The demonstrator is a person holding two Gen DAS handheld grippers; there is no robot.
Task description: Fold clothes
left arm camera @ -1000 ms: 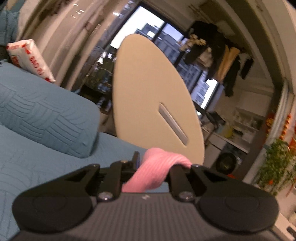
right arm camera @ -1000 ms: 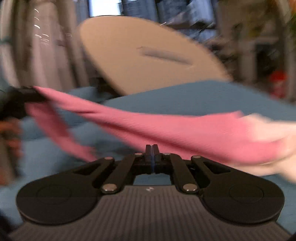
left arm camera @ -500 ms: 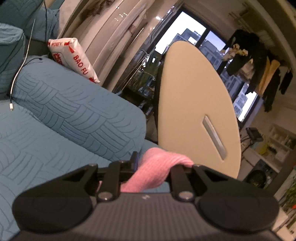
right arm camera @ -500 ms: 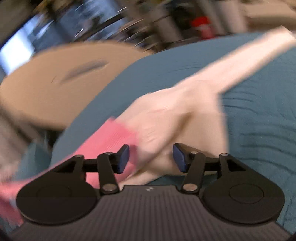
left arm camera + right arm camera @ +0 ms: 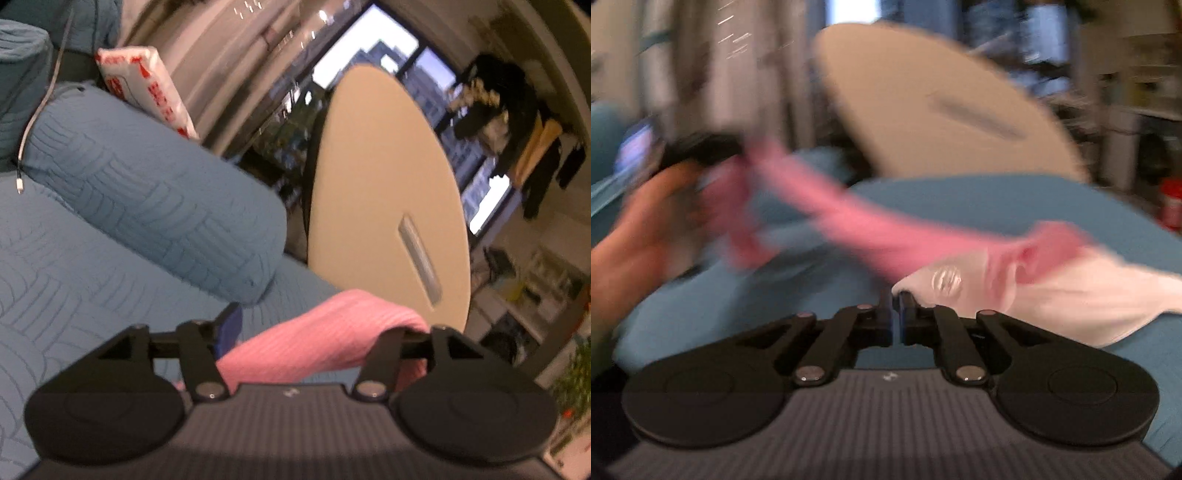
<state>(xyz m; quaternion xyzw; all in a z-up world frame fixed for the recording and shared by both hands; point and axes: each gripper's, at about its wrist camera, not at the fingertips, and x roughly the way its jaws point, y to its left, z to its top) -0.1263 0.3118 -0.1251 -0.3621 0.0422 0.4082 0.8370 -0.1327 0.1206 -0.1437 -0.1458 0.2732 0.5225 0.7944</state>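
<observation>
Lying between the spread left claw (image 5: 325, 328): pink garment (image 5: 317, 332).

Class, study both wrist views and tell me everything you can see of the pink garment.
The pink garment looks like ribbed knit with a paler, whitish section. It stretches slack above the teal quilted sofa. The right gripper is shut at the pale edge. A bunched fold lies between the left gripper's jaws, which have just been opening.
</observation>
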